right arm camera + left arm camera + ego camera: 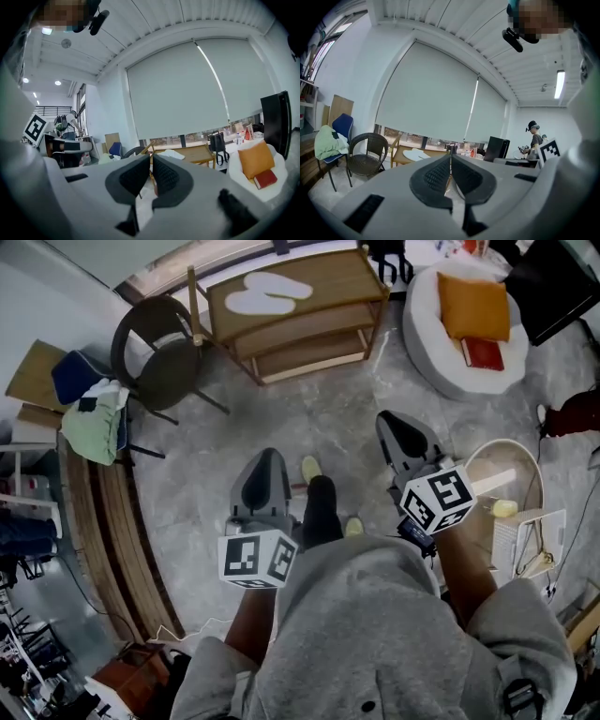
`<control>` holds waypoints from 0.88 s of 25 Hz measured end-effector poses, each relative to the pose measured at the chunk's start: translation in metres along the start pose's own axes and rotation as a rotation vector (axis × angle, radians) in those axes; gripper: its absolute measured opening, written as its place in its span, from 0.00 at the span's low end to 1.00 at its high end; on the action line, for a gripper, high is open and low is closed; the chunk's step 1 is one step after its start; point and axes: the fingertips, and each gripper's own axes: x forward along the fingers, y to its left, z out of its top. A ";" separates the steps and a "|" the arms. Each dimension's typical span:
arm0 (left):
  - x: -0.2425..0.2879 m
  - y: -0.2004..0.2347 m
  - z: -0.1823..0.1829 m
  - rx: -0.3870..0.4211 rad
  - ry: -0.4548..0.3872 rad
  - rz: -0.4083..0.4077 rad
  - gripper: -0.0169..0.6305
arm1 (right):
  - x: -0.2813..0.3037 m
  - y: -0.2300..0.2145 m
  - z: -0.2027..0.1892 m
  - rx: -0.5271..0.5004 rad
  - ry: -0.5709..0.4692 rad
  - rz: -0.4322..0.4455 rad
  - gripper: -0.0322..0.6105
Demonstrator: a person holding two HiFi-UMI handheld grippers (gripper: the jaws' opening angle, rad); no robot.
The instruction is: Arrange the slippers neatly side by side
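Two white slippers (266, 293) lie on top of a wooden shelf table (348, 279) at the far side of the room, overlapping at an angle. They also show small in the left gripper view as slippers (416, 154) and in the right gripper view as slippers (172, 153). My left gripper (263, 476) is held near my body, shut and empty, far from the slippers. The right gripper (401, 434) is also shut with nothing between its jaws. In the gripper views, the left gripper (450, 158) and the right gripper (151, 157) both point across the room toward the table.
A dark wicker chair (159, 357) stands left of the table. A white beanbag seat (466, 329) with an orange cushion (474, 304) sits at the right. A blue chair with green cloth (97, 418) is at far left. A round bin (507, 482) is near my right side. Another person (533, 139) stands off to the right.
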 end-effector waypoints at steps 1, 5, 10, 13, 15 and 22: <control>0.008 0.003 0.001 -0.001 0.006 -0.002 0.06 | 0.007 -0.002 0.000 0.001 0.008 0.001 0.10; 0.037 0.017 0.008 -0.012 0.025 -0.007 0.06 | 0.036 -0.012 0.007 0.000 0.024 0.002 0.10; 0.071 0.034 0.023 -0.013 0.036 -0.019 0.06 | 0.069 -0.023 0.017 0.007 0.037 -0.007 0.10; 0.088 0.046 0.031 0.005 0.051 -0.018 0.06 | 0.090 -0.025 0.026 0.003 0.040 -0.012 0.10; 0.098 0.055 0.036 0.047 0.067 -0.006 0.06 | 0.105 -0.025 0.032 -0.003 0.039 -0.014 0.10; 0.132 0.094 0.051 0.115 0.087 0.050 0.05 | 0.147 -0.026 0.051 -0.017 0.030 -0.028 0.10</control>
